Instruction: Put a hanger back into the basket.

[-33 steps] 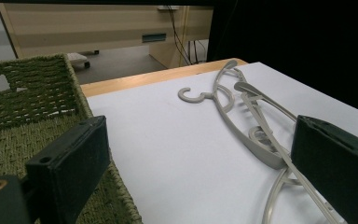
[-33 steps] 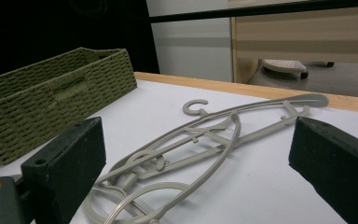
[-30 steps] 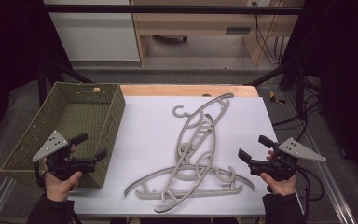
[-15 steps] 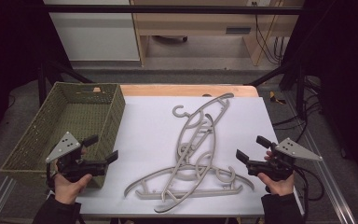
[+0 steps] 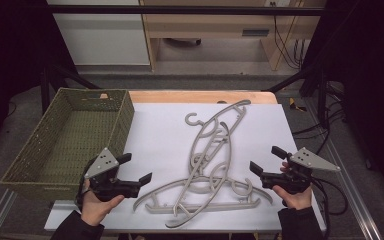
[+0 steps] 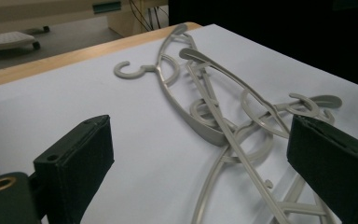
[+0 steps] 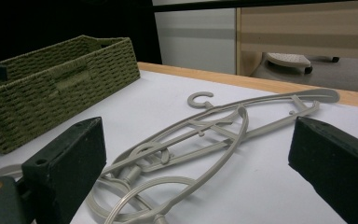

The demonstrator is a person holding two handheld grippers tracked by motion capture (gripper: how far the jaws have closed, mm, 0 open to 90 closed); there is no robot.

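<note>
Grey plastic hangers (image 5: 207, 172) lie in a tangled pile on the white-covered table (image 5: 160, 135), between the two tongs. At the near edge, the left tongs (image 5: 136, 169) rest low over the table, held in the person's left hand (image 5: 96, 207); the jaws stand wide apart, holding nothing and touching nothing, and point toward the near-left end of the pile, just beside it. The right tongs (image 5: 266, 161), held in the right hand (image 5: 294, 196), are likewise spread wide and empty, aimed at the near-right end of the lowest hanger, close to it but apart. In the left gripper view the hangers (image 6: 223, 126) lie ahead between the two spread jaws, crossing one another. In the right gripper view the hangers (image 7: 205, 135) lie ahead in the gap between the jaws, one hook standing up at the far end. Farther off, a green woven basket (image 5: 67, 135) sits at the left edge of the table, well apart from the pile.
</note>
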